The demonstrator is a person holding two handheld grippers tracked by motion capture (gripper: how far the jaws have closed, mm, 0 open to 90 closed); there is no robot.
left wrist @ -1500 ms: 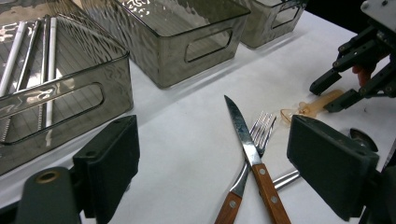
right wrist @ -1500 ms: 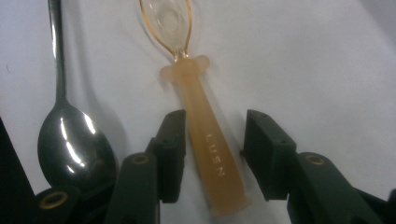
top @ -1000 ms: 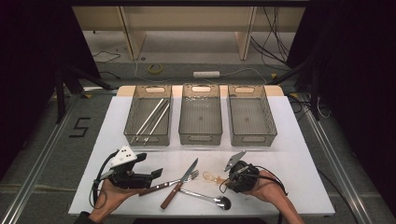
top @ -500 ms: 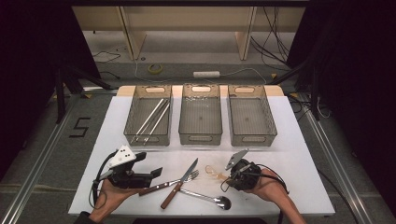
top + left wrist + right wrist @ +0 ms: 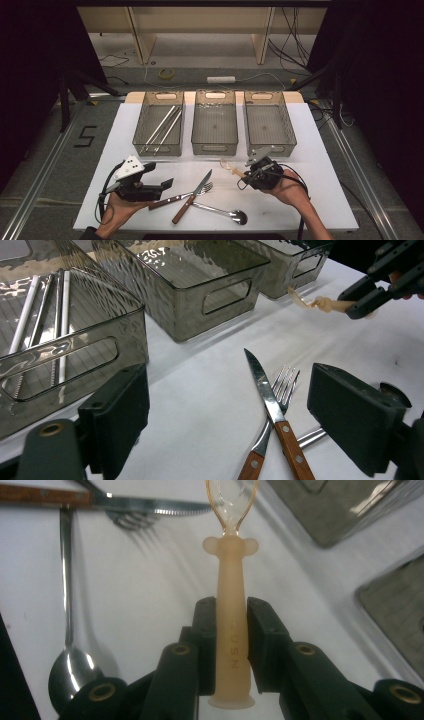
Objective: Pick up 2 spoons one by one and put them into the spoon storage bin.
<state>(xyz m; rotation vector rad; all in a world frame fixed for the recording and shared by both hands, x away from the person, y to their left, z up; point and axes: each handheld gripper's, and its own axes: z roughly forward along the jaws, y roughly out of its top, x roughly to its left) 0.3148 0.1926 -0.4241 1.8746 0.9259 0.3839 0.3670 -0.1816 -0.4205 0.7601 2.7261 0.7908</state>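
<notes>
My right gripper (image 5: pixel 243 176) is shut on the handle of a peach-coloured baby spoon (image 5: pixel 231 169), held above the white table (image 5: pixel 320 165) just in front of the right bin (image 5: pixel 270 148). In the right gripper view the pads press both sides of the baby spoon's (image 5: pixel 230 570) stem, its clear bowl pointing away from my right gripper (image 5: pixel 231 611). My left gripper (image 5: pixel 167 184) rests at the table's front left with its jaws wide apart. In the left gripper view, my left gripper (image 5: pixel 235 412) has only table between its jaws. A wooden-handled knife (image 5: pixel 192 202), a fork (image 5: pixel 182 196) and a metal spoon (image 5: pixel 222 212) lie crossed between the hands.
Three smoky clear bins stand in a row at the back of the table. The left bin (image 5: pixel 157 149) holds metal rods (image 5: pixel 162 129); the middle bin (image 5: pixel 215 149) and the right bin look empty. The table's front edge is close to both hands.
My right gripper has lifted the baby spoon off the table and carried it up and toward the bins. The left gripper and the cutlery have not moved.
</notes>
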